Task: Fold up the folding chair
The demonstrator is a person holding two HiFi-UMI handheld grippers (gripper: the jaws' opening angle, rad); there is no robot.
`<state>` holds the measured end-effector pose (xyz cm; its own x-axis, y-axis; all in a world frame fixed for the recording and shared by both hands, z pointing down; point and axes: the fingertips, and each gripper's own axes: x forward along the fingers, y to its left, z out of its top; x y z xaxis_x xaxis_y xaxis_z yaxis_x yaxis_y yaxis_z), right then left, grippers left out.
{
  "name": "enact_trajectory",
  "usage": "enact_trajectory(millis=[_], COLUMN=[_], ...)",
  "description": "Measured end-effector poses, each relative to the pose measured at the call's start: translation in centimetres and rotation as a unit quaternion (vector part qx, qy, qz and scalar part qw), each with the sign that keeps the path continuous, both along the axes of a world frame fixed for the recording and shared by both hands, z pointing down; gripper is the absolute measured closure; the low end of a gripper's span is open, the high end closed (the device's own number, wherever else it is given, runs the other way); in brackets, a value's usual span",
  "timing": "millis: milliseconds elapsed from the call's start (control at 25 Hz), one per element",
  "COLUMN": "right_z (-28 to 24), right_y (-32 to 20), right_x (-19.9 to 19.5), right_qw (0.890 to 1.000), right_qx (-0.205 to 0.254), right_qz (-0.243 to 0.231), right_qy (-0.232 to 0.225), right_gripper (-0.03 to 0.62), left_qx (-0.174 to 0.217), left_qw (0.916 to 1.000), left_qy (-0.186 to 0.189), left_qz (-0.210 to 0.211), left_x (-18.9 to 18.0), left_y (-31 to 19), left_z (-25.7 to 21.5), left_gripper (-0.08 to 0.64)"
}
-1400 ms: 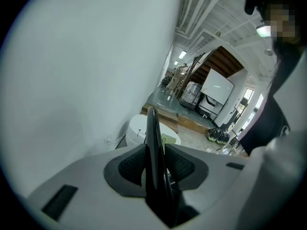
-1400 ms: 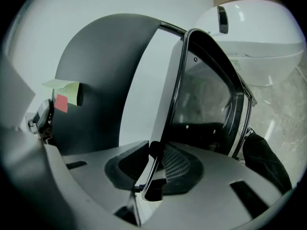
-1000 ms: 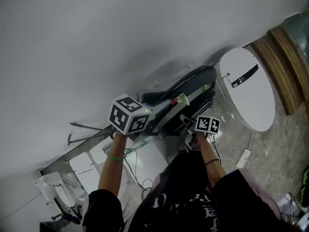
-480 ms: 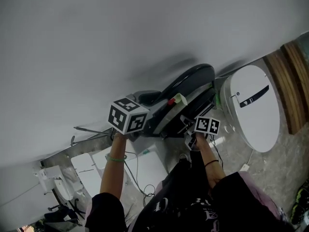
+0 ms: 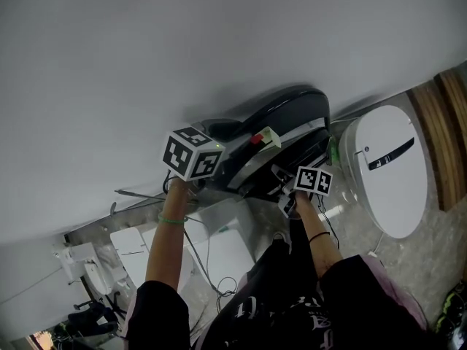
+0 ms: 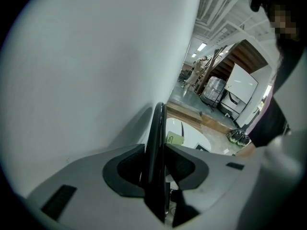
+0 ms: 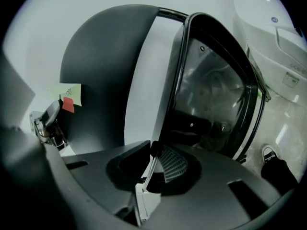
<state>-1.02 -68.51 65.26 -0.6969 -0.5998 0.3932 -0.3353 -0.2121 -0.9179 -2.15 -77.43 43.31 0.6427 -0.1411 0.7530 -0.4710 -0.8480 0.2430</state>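
The black folding chair (image 5: 288, 119) is folded nearly flat and stands close against a white wall (image 5: 182, 49). A pale label with a red tag (image 5: 264, 137) sticks to it. My left gripper (image 5: 213, 169) is shut on the chair's thin black edge (image 6: 156, 166), which runs straight up between the pads. My right gripper (image 5: 283, 187) grips a thin metal bar of the chair's frame (image 7: 150, 166), and its jaws have just been closing on that bar. In the right gripper view the dark seat panel (image 7: 211, 95) and the rounded back (image 7: 110, 71) fill the picture.
A white oval object with a black handle (image 5: 387, 166) stands just right of the chair, with a wooden panel (image 5: 454, 133) behind it. White boxes and cables (image 5: 211, 250) lie on the floor by my legs. A metal rail (image 5: 139, 193) sits at the left.
Both grippers and the chair have shifted towards the wall. The chair's back now lies closer to it. The white oval object has slid right in the head view.
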Motion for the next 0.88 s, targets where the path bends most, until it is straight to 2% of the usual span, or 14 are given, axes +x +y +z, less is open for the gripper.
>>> enact_trajectory(millis=[200,560,880], right_z=[-0.03,0.13,0.44], right_y=[0.0,-0.13,0.34], right_x=[-0.04,-0.17,-0.49], right_qw=[1.0,1.0,0.997], right_qx=[0.009,0.022,0.015], right_qz=[-0.003,-0.017,-0.066], right_qy=[-0.01,-0.009,0.032], right_gripper=[0.526,0.525,0.517], left_qx=[0.007,0.062,0.087], left_qw=[1.0,0.9977,0.9949], left_qy=[-0.003,-0.027,-0.029], left_qz=[0.001,0.004,-0.041], left_x=[-0.04,-0.19,-0.94], left_y=[-0.06,-0.22,-0.6], left_z=[0.04,0.45,0.22], left_gripper=[0.436,0.434,0.391])
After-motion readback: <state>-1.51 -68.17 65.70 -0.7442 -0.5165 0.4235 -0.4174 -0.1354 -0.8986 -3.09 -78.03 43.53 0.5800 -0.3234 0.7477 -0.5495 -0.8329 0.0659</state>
